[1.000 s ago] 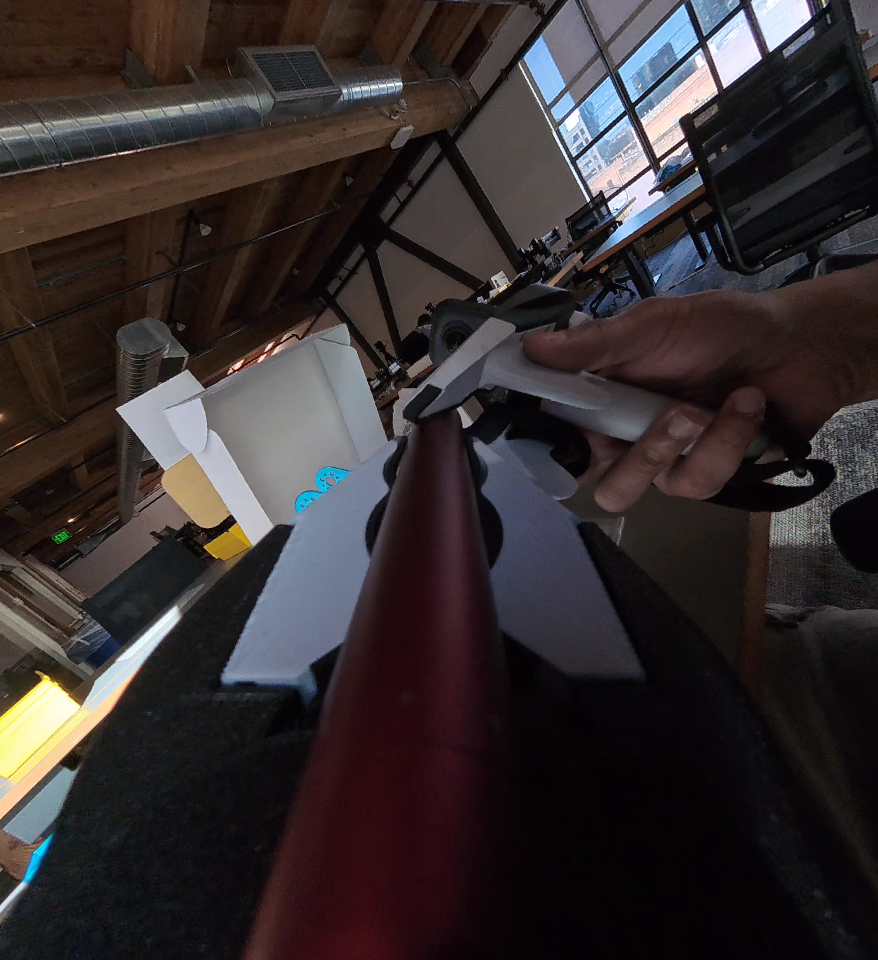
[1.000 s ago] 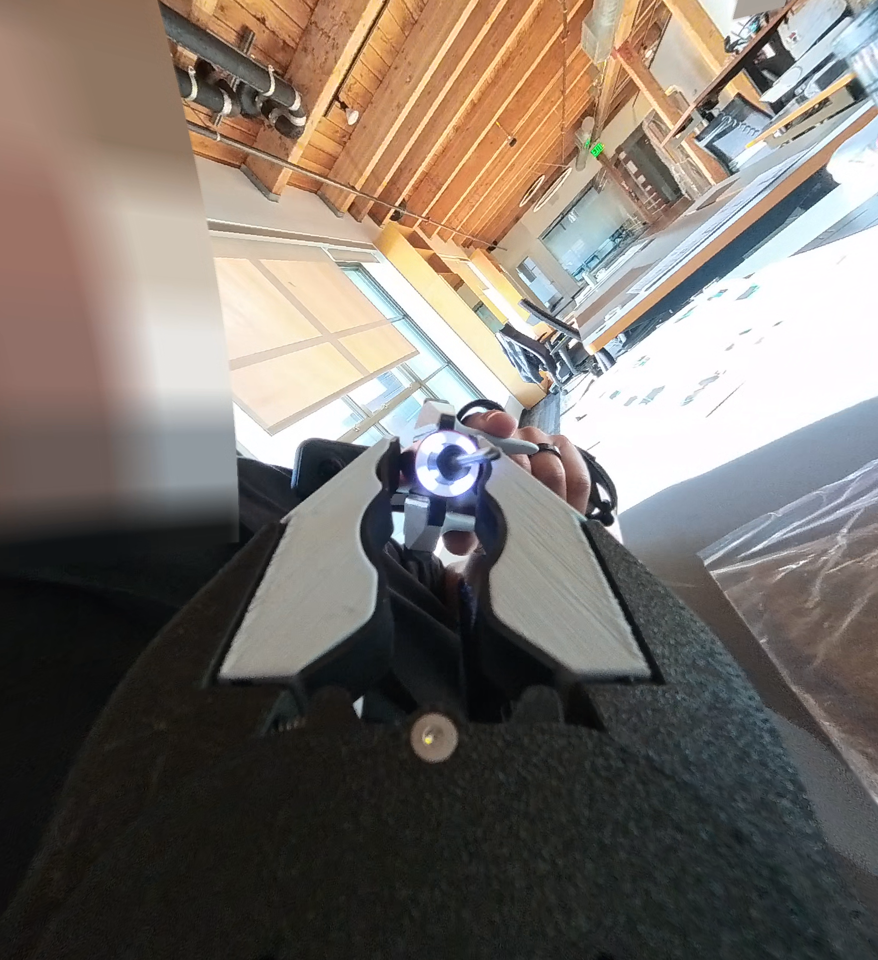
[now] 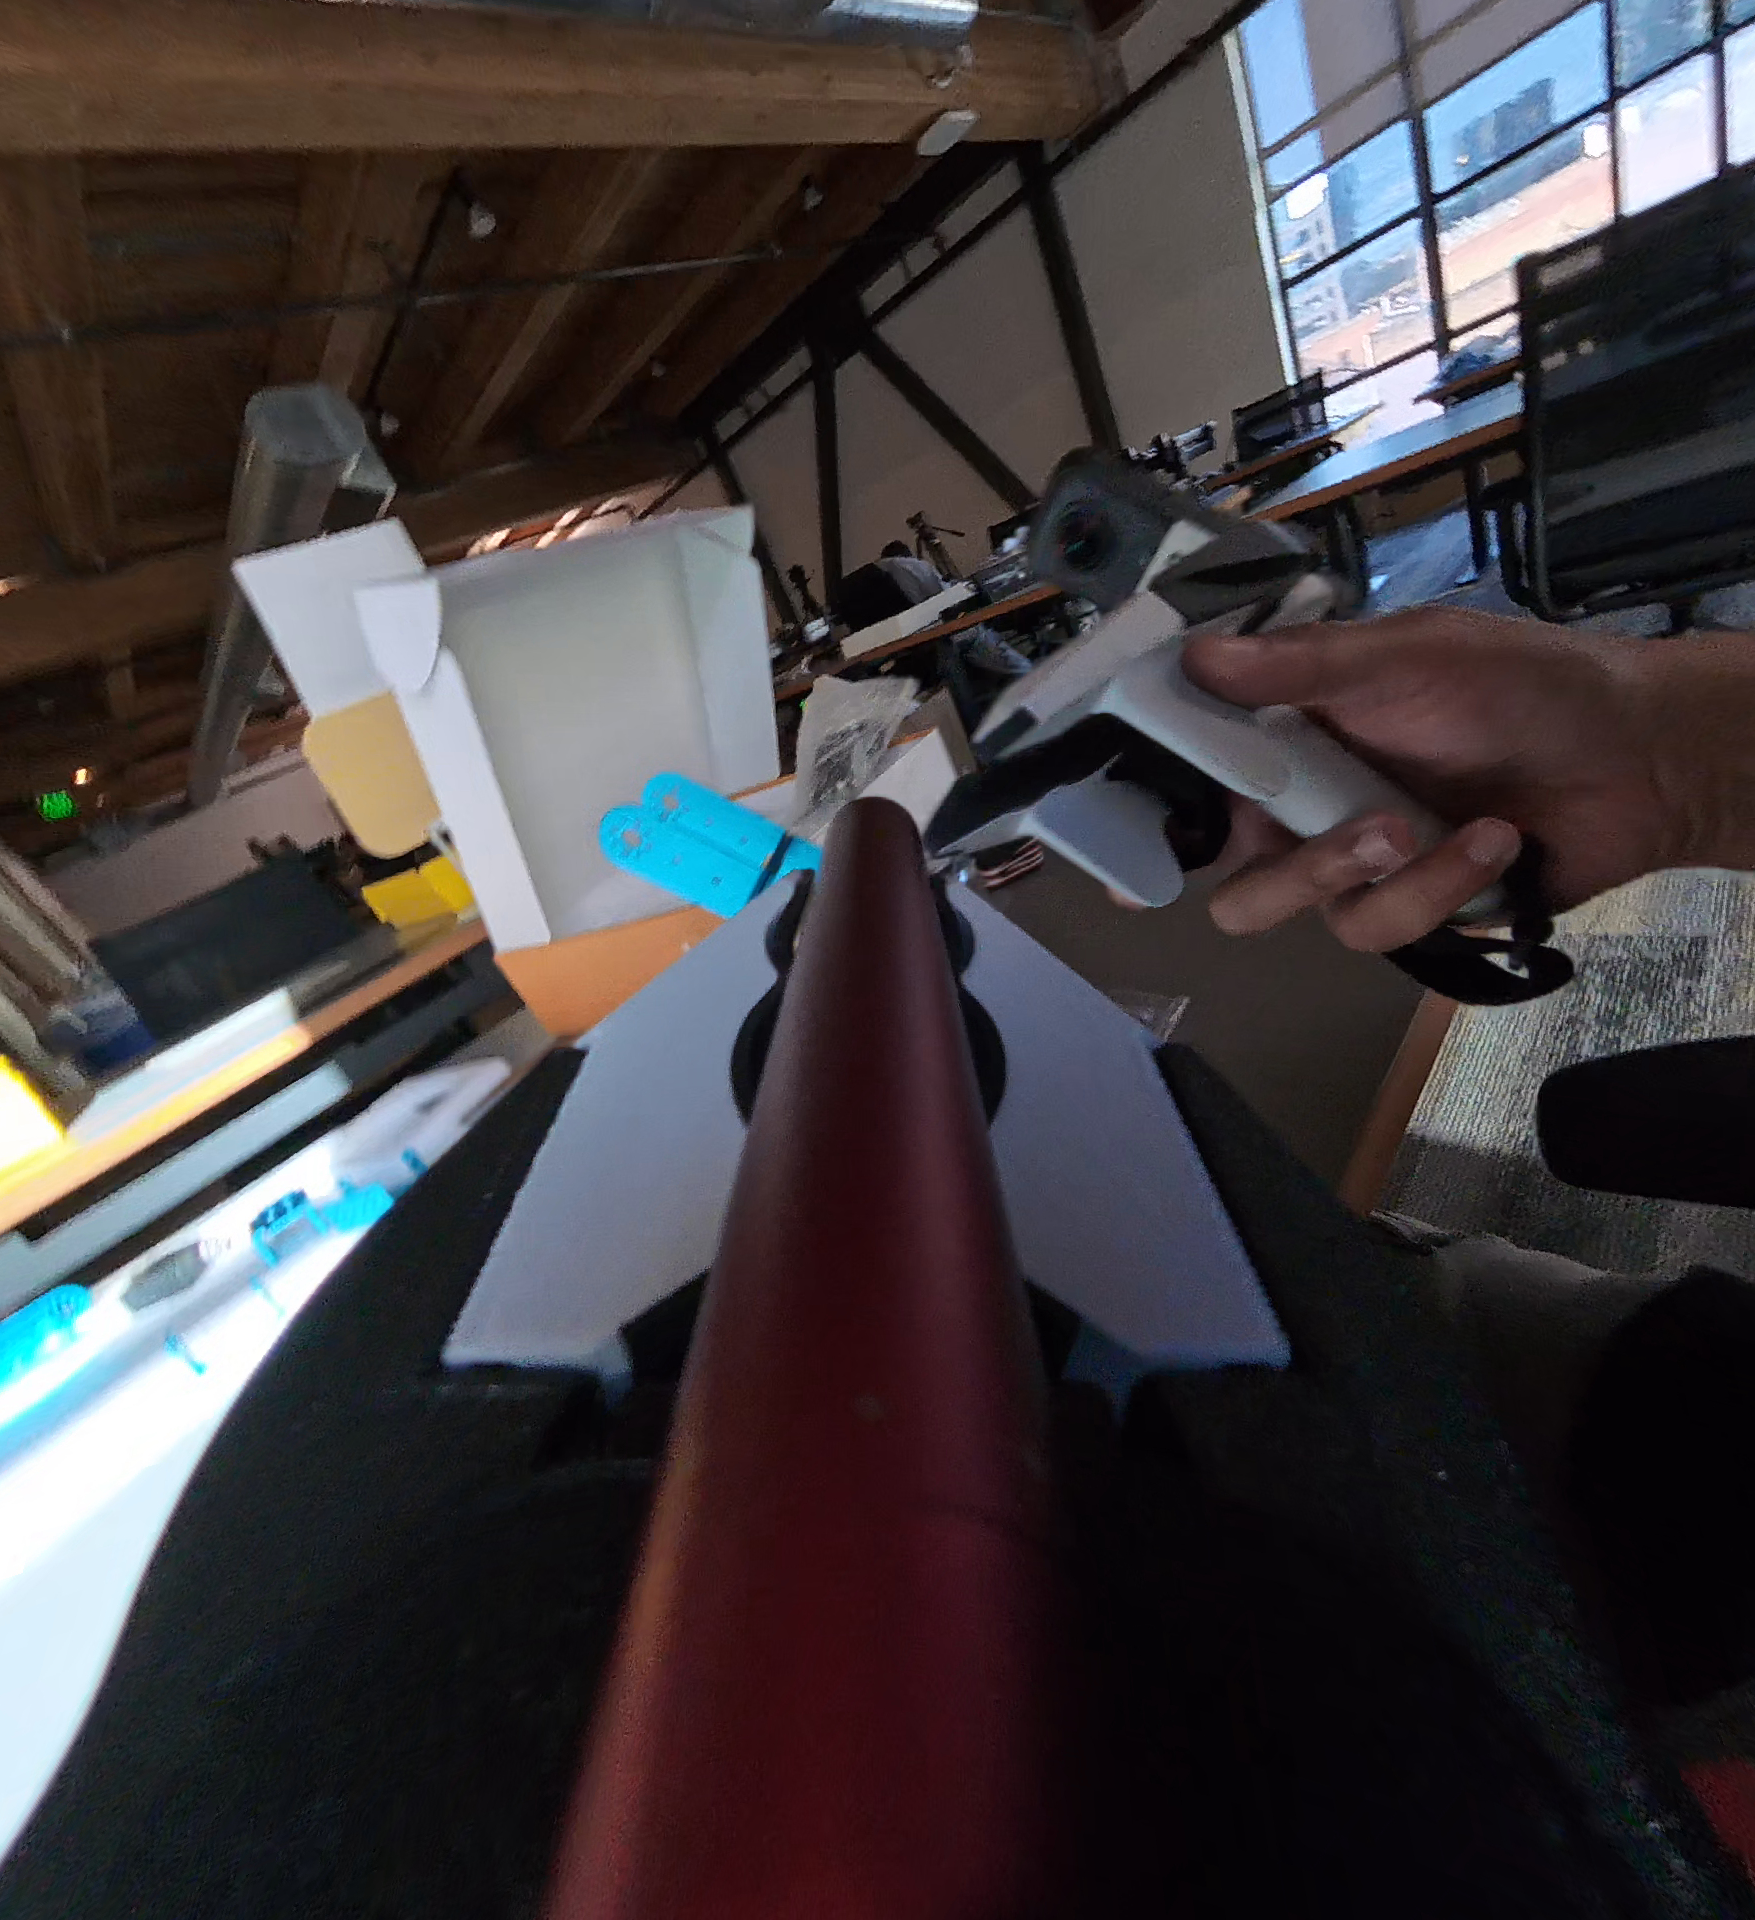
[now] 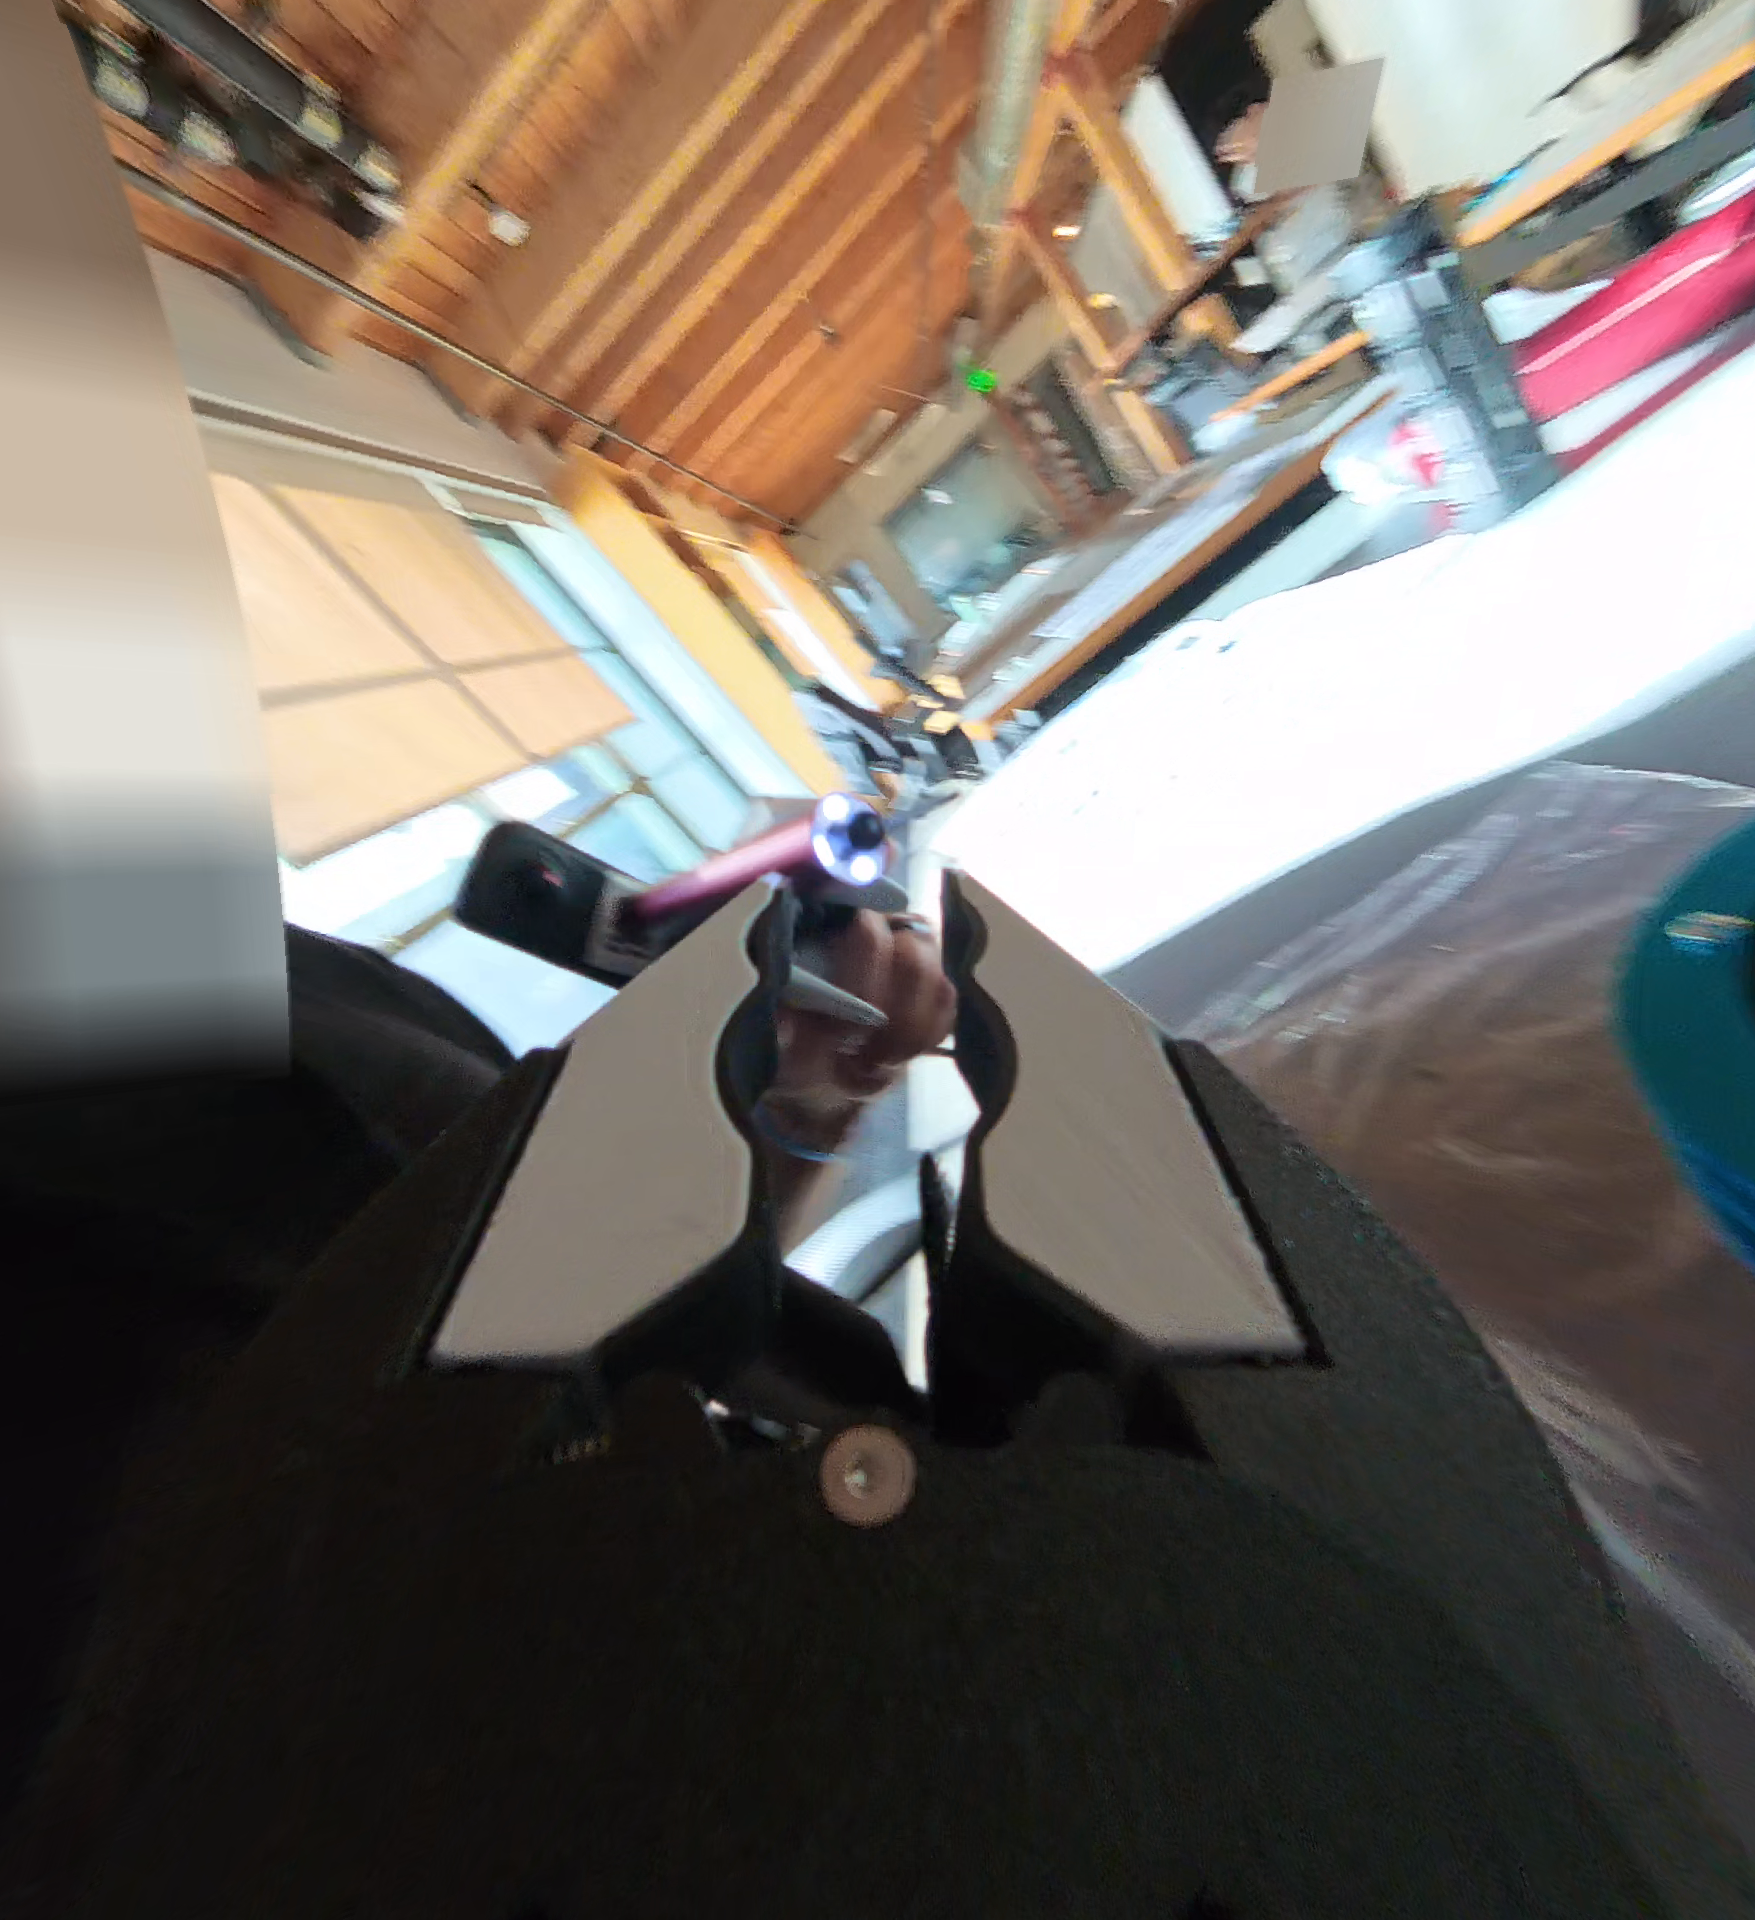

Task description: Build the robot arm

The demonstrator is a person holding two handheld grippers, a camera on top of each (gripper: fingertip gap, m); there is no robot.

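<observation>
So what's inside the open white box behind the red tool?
The white box shows only bare inner walls; its lower interior is hidden by its front flap. Blue plastic parts lie beside it, outside.

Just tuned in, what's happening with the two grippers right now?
A person holds a gripper in each hand. The left gripper is shut on a dark red tool with a lit ring at its tip, lying along its fingers. The right gripper is open and empty, up off the table beside the tool's tip. Behind stand an open white box and blue plastic parts.
</observation>
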